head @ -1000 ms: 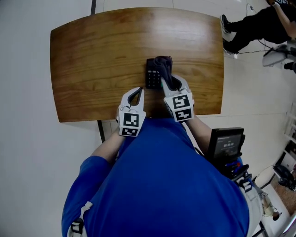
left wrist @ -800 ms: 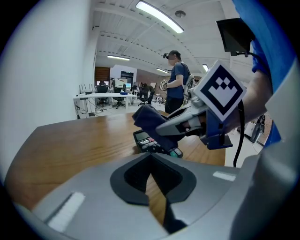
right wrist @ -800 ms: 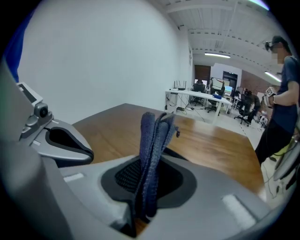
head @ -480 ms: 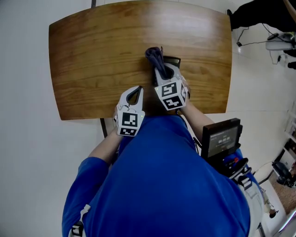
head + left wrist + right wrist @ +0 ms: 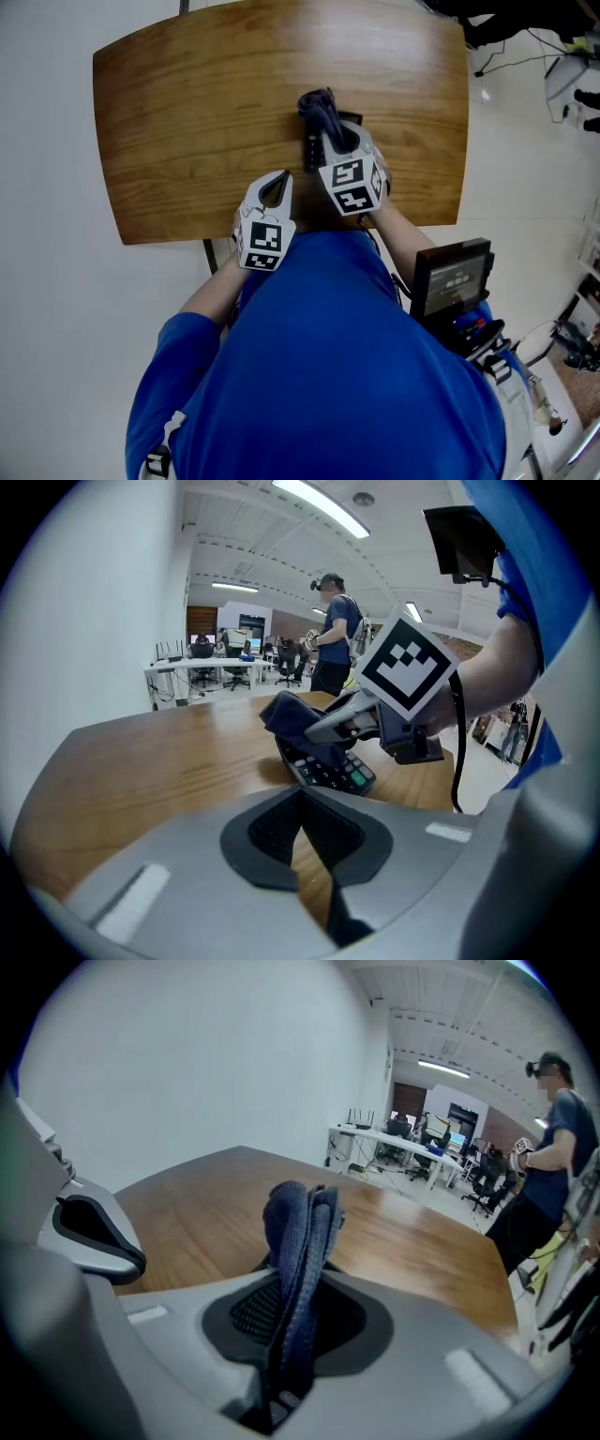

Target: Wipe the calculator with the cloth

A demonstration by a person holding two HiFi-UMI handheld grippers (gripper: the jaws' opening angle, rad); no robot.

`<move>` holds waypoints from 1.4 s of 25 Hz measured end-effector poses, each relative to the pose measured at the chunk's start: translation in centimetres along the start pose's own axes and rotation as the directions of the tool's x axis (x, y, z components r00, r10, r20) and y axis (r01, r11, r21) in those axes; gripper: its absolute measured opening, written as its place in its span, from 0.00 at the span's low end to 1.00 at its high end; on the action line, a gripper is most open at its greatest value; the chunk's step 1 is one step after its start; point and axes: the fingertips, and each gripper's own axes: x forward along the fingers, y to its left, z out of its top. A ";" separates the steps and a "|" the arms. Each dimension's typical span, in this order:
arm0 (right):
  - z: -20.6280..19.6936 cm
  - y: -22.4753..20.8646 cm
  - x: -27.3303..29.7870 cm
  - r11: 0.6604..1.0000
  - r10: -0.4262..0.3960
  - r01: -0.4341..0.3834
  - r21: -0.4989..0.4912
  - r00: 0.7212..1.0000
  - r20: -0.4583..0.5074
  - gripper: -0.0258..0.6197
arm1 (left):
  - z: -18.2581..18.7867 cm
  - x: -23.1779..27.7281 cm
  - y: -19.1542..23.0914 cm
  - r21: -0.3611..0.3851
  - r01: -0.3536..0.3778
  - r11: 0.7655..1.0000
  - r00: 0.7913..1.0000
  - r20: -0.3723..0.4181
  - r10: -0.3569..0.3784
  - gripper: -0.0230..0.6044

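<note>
A black calculator [image 5: 310, 150] lies on the wooden table [image 5: 187, 112], right of the middle and near the front edge. My right gripper [image 5: 330, 127] is shut on a folded dark blue cloth [image 5: 319, 105] and holds it down on the calculator's top. In the right gripper view the cloth [image 5: 300, 1232] stands up between the jaws and hides most of the calculator. The left gripper view shows the calculator's keys [image 5: 330, 771] under the cloth [image 5: 289, 714]. My left gripper [image 5: 277, 180] is shut and holds nothing, hovering over the table's front edge, just left of the calculator.
The table's bare wood stretches far to the left and back. A black device with a screen [image 5: 452, 279] hangs by the person's right side. Another person [image 5: 336, 635] stands beyond the table, with office desks [image 5: 403, 1143] further behind.
My right gripper has rubbed the cloth to the left across the calculator and come back a little to the right. The left gripper has stayed put.
</note>
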 end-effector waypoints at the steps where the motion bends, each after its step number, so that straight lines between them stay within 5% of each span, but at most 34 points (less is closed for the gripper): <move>1: -0.2 -0.3 0.0 1.000 -0.006 0.006 0.007 1.000 0.000 0.15 | -0.1 0.2 0.0 0.003 0.005 1.000 1.000 -0.001 -0.005 0.05; 20: -2.3 -3.8 -0.1 0.993 -0.092 0.097 0.073 0.994 -0.062 0.15 | 0.2 0.7 1.1 0.019 0.029 0.999 1.000 -0.011 -0.029 0.05; 35: 2.1 4.1 1.6 0.996 0.086 -0.086 -0.026 0.996 -0.018 0.15 | 1.6 -1.4 2.9 0.027 -0.044 0.999 0.999 0.014 0.044 0.05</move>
